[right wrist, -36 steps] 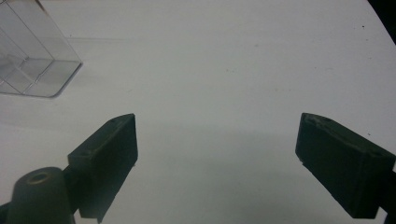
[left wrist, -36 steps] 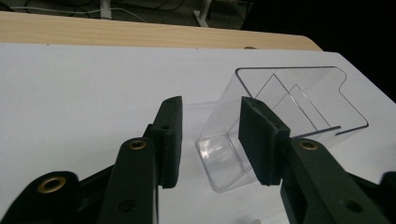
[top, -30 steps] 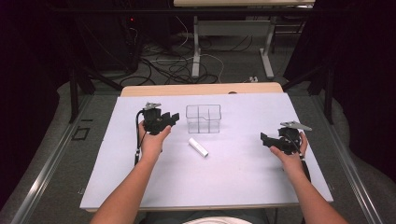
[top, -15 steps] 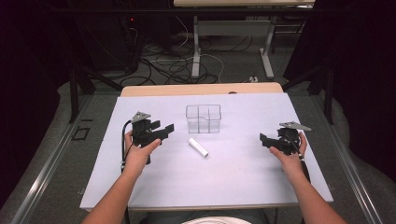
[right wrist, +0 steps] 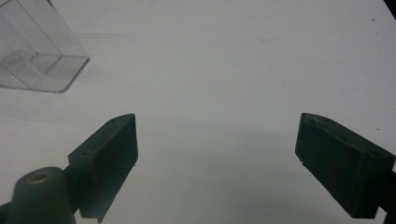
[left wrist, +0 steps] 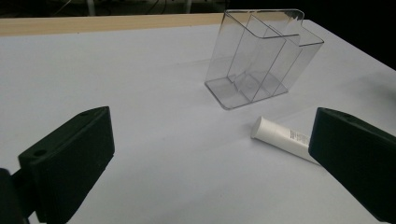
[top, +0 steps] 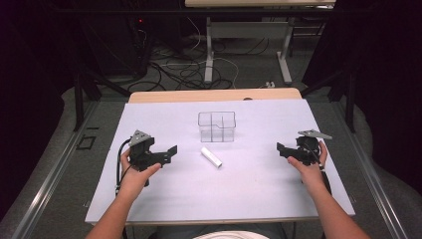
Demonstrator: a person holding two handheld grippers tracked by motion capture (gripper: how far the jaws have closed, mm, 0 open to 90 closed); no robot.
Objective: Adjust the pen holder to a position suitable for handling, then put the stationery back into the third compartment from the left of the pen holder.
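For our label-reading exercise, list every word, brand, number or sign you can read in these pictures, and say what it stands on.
No text can be read.
White tube: a small patch of grey print on its side in the left gripper view, too small and blurred to read.
Clear divided organizer: no print seen.
Left gripper and right gripper: no markings seen.

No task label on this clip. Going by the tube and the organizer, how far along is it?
Nothing looks done: the clear organizer stands empty. The white tube lies on the table just in front of it, untouched. Nothing is in hand: the left gripper and right gripper are both open, either side of the tube. If the tube belongs in the organizer, picking and placing both remain.
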